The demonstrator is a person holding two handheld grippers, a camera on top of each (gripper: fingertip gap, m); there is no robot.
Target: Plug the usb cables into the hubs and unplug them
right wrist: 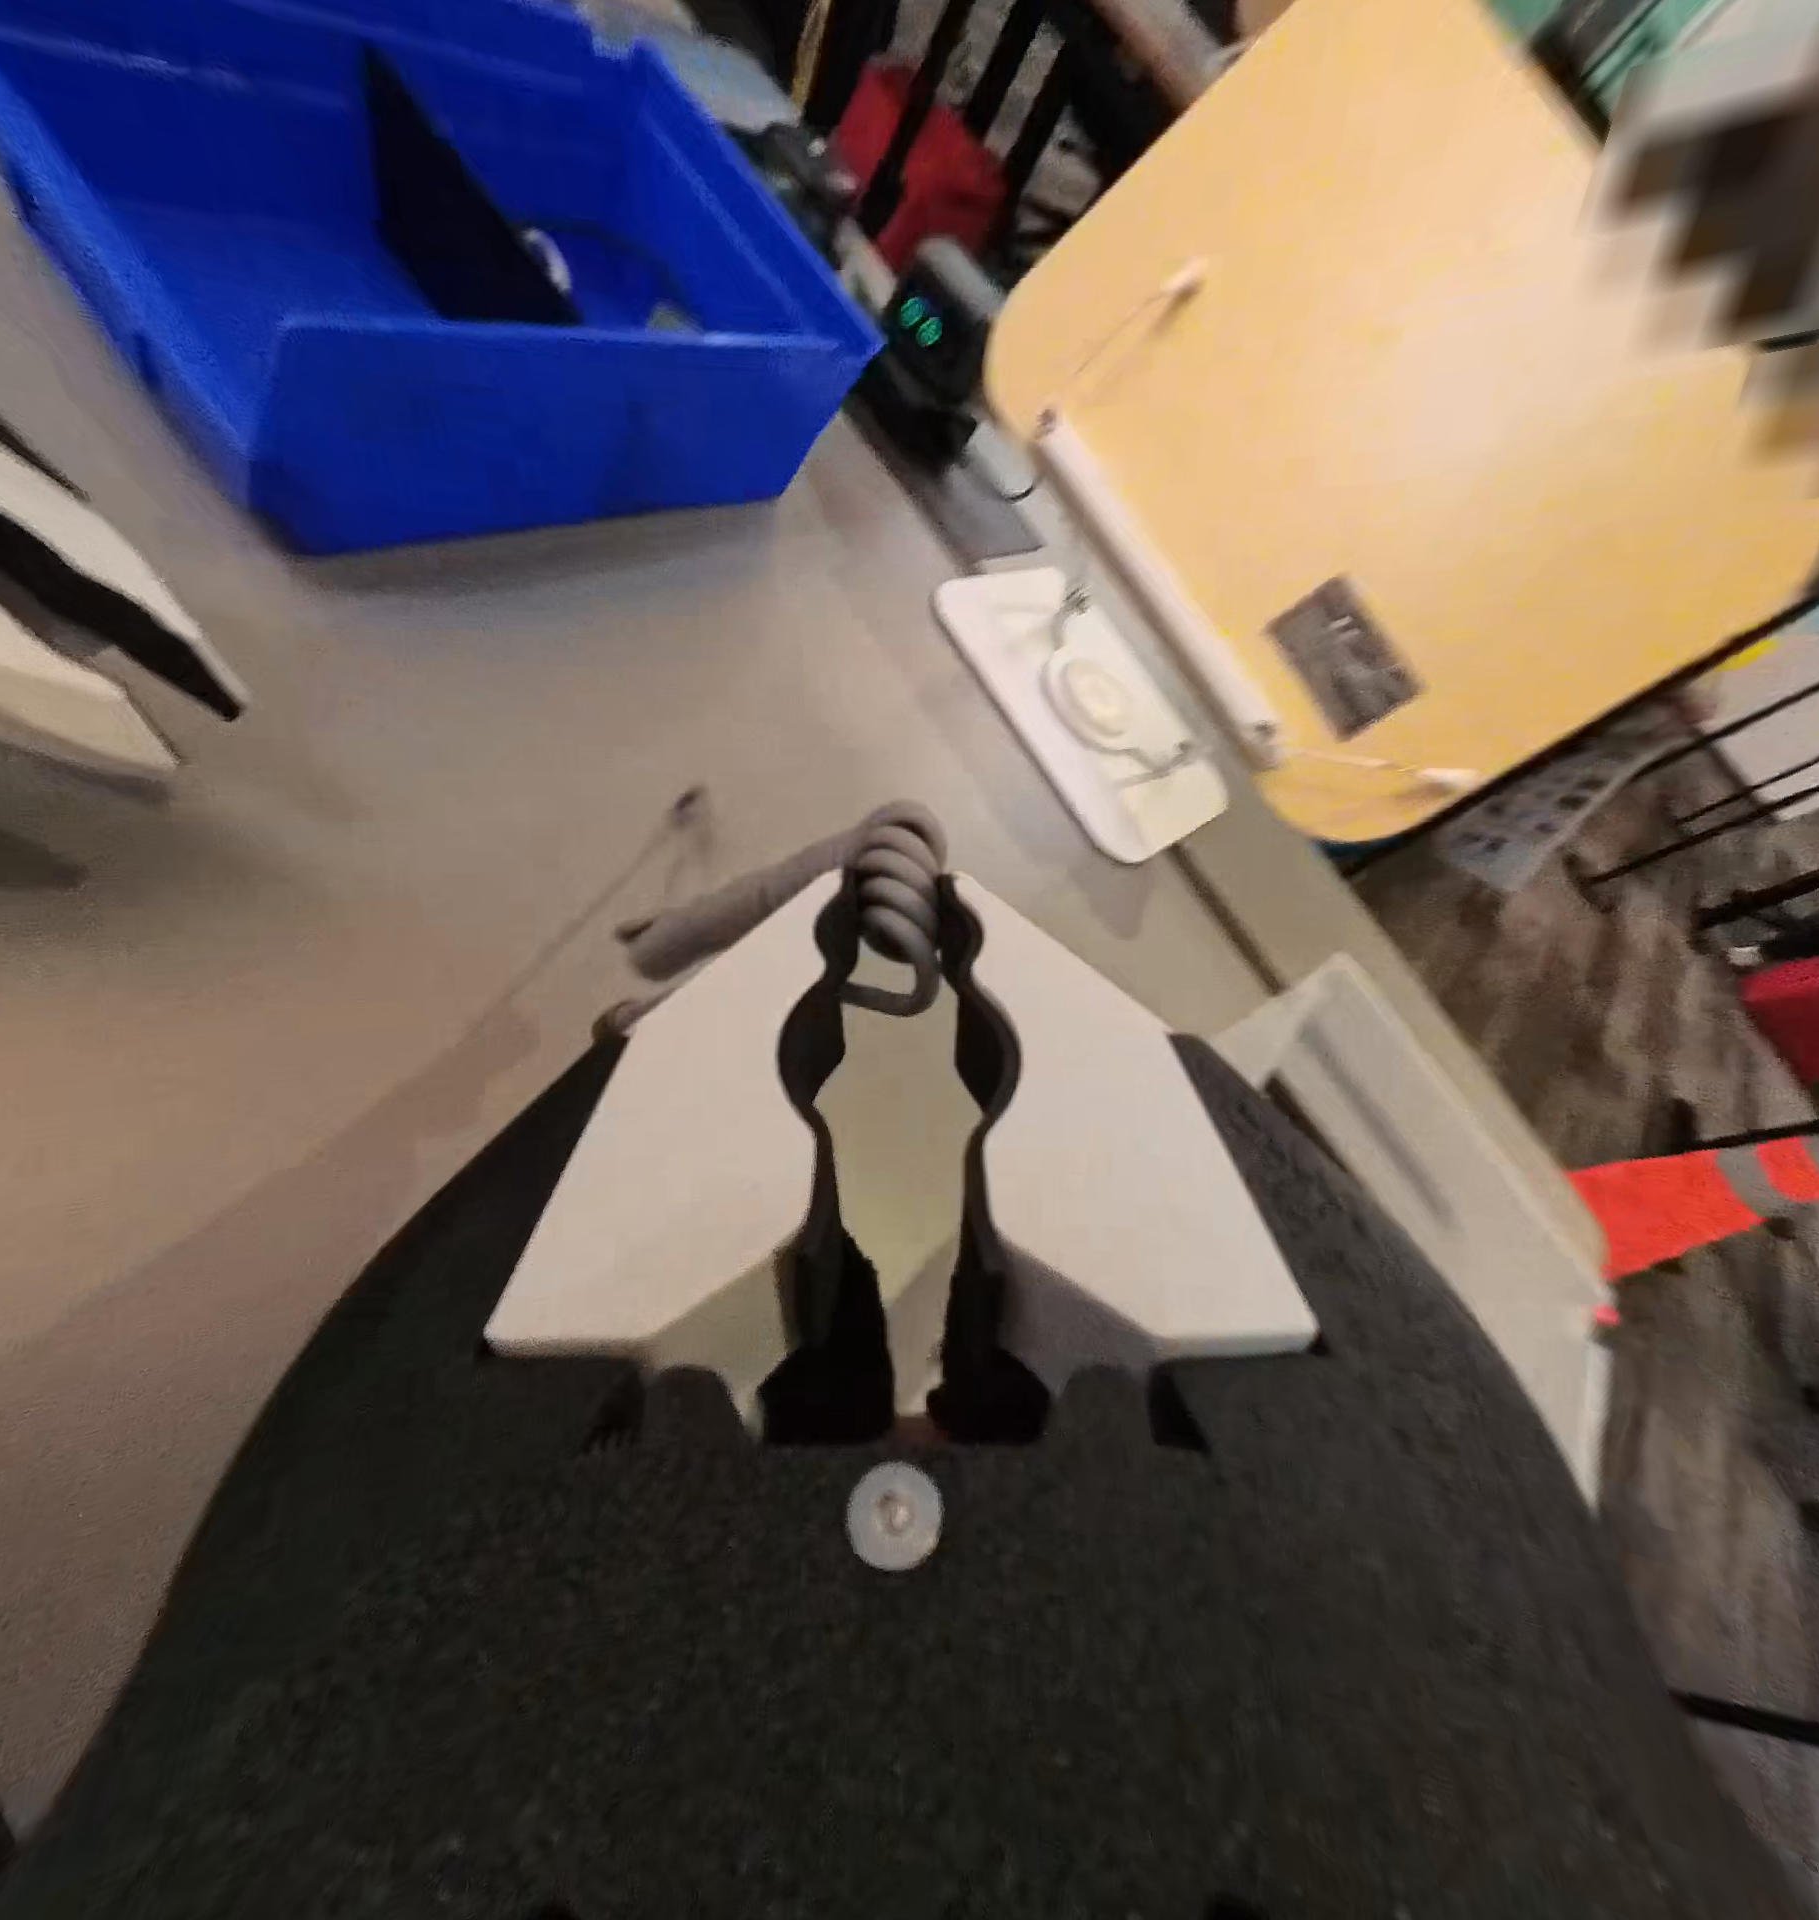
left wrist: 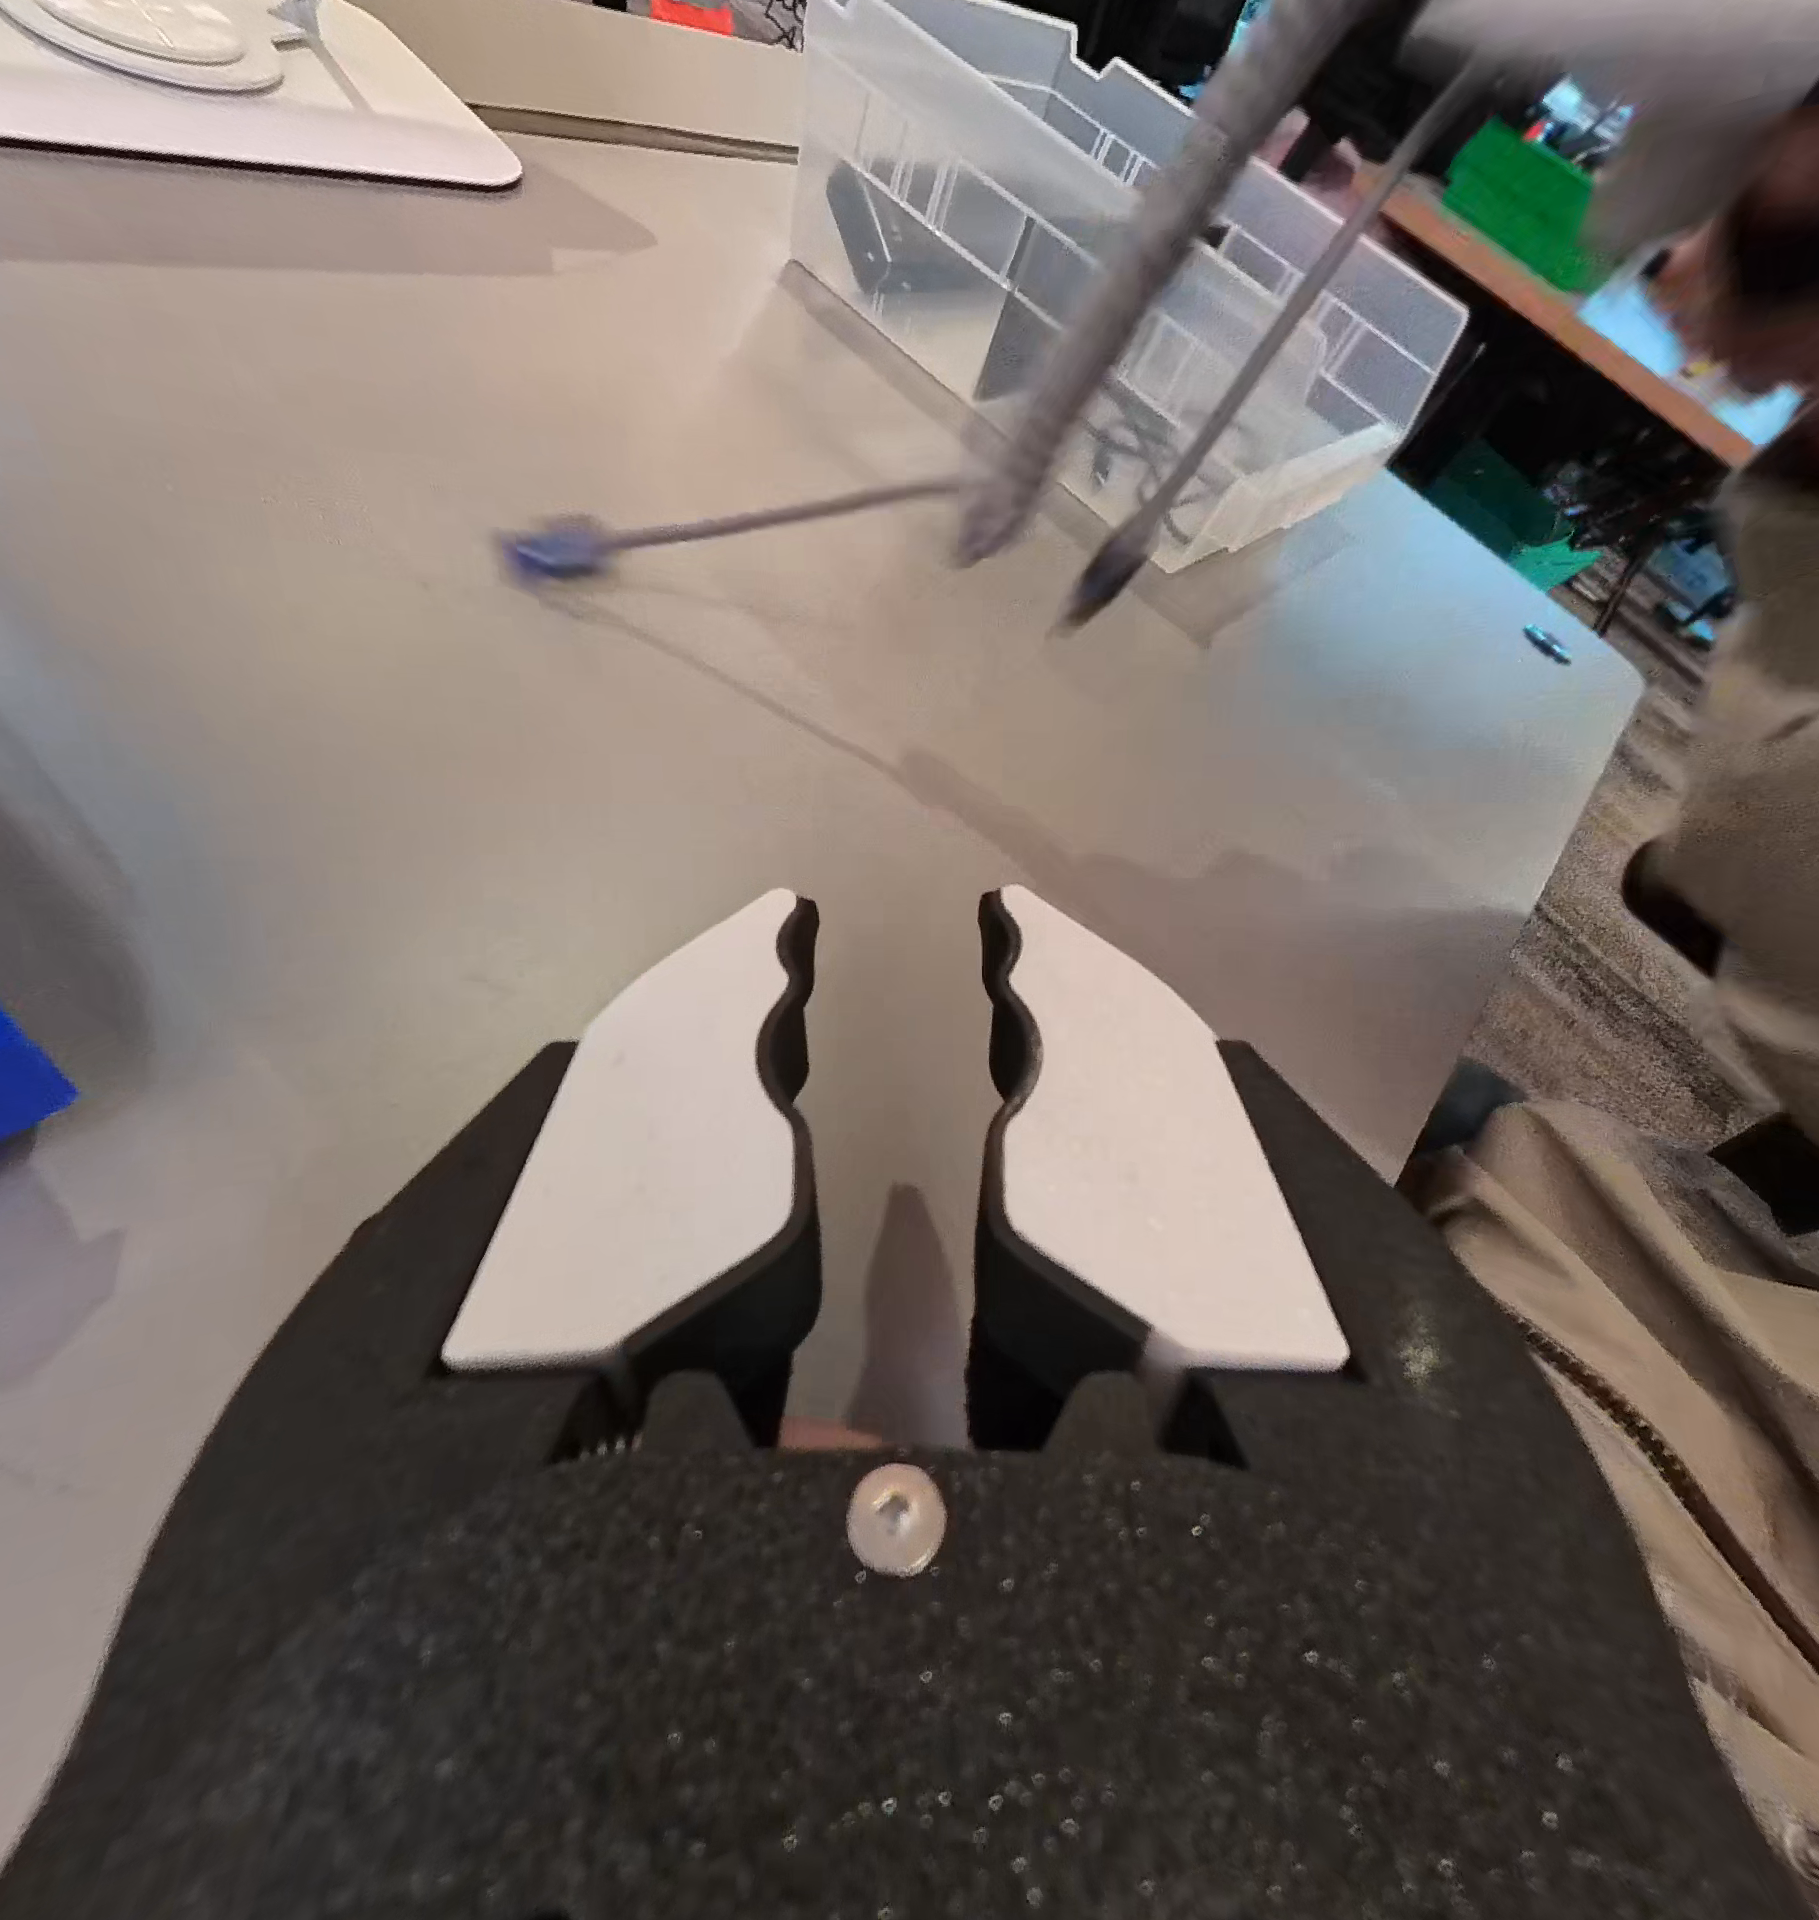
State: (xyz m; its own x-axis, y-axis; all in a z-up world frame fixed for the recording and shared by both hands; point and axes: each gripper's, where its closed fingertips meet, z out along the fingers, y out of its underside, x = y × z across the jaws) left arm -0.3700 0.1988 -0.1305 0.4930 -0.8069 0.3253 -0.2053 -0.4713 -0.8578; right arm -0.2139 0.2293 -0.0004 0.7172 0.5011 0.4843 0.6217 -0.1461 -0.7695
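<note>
My right gripper (right wrist: 897,899) is shut on a coiled grey USB cable (right wrist: 894,883), held above the grey table (right wrist: 365,831). In the left wrist view, blurred strands of the cable (left wrist: 1123,312) hang down from the upper right. One strand runs left to a blue-tipped plug (left wrist: 546,551) just above the table, and two other ends dangle near it. My left gripper (left wrist: 897,914) is open and empty, low over the table, well short of the plug. It also shows at the left edge of the right wrist view (right wrist: 63,634). No hub shows in either view.
A clear plastic organizer (left wrist: 1040,239) stands at the back right of the table. A blue bin (right wrist: 417,332) sits on the table's other side. A white pad with a round disc (right wrist: 1081,707) lies near the far edge. A person in beige clothing (left wrist: 1715,1351) is at the right. The gap from one gripper's tips to the other's is roughly 20 centimeters.
</note>
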